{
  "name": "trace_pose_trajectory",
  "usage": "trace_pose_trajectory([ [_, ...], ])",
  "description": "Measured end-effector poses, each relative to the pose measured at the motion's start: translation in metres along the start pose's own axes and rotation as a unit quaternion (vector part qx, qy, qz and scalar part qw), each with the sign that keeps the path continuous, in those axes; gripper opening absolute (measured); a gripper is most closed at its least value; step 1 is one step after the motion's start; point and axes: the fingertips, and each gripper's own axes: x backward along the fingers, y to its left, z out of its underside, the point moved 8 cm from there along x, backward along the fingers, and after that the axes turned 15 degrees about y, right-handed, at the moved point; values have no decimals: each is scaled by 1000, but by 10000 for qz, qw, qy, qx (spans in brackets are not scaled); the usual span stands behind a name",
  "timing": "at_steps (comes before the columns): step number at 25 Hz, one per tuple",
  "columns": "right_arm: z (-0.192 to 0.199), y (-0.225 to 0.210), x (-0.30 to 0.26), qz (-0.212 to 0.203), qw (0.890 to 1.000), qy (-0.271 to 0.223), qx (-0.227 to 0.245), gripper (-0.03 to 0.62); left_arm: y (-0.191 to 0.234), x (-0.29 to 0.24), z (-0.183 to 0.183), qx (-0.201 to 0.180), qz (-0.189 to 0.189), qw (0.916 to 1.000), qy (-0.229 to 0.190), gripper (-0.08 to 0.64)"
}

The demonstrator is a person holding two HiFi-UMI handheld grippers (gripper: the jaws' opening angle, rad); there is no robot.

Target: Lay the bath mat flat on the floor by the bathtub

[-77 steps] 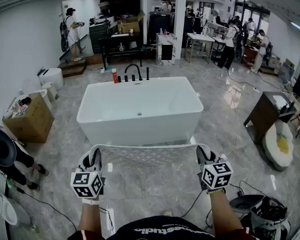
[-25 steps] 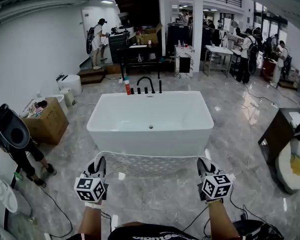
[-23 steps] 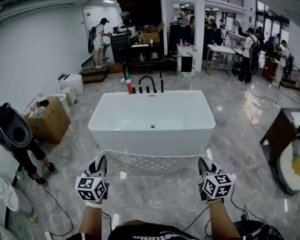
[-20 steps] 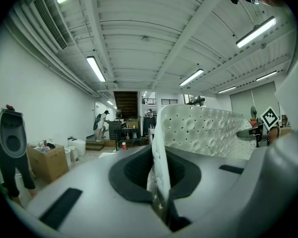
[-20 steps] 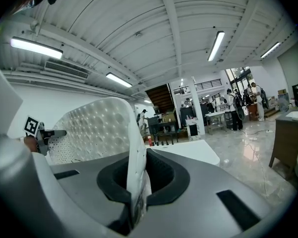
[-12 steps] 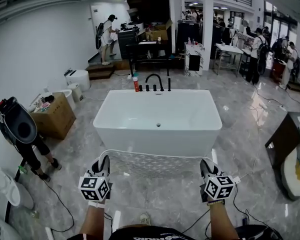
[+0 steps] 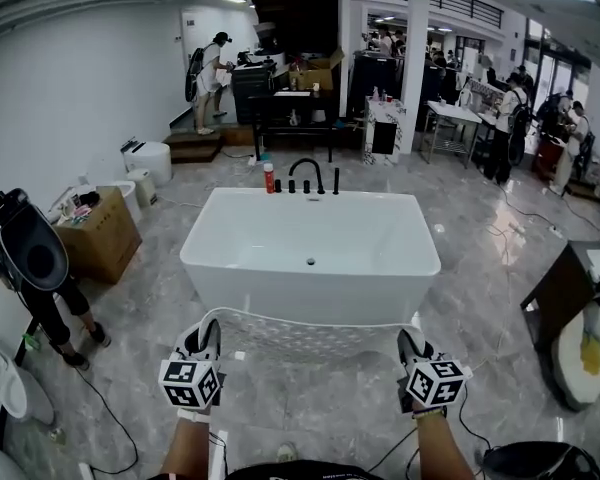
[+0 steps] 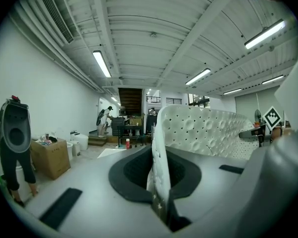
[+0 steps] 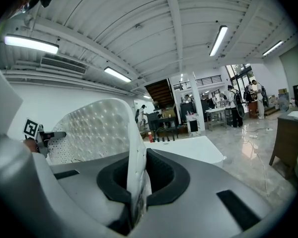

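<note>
A white, see-through bath mat (image 7: 310,335) with a dimpled surface hangs stretched between my two grippers, above the grey marble floor just in front of the white bathtub (image 7: 310,253). My left gripper (image 7: 208,330) is shut on the mat's left top corner, and my right gripper (image 7: 408,341) is shut on its right top corner. In the left gripper view the mat (image 8: 213,133) rises edge-on from between the jaws and curves off to the right. The right gripper view shows the mat (image 9: 97,128) clamped the same way, curving left. The mat's lower edge is hard to make out.
Black taps and a red bottle (image 7: 268,178) stand at the tub's far rim. A cardboard box (image 7: 98,233) and a person with a black device (image 7: 30,258) are at the left. A dark cabinet (image 7: 570,288) stands right. Cables (image 7: 105,408) lie on the floor. People work at tables in the background.
Both grippers with the mat have drifted a little lower in the head view, and the view has shifted slightly relative to the tub. The grips on the mat are unchanged.
</note>
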Motion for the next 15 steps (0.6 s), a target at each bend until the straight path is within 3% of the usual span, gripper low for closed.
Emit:
trace_pose_trajectory([
  [15,-30,36,-58,263,9995,122,123,32,69,-50,0,225,257,9994,-27,25],
])
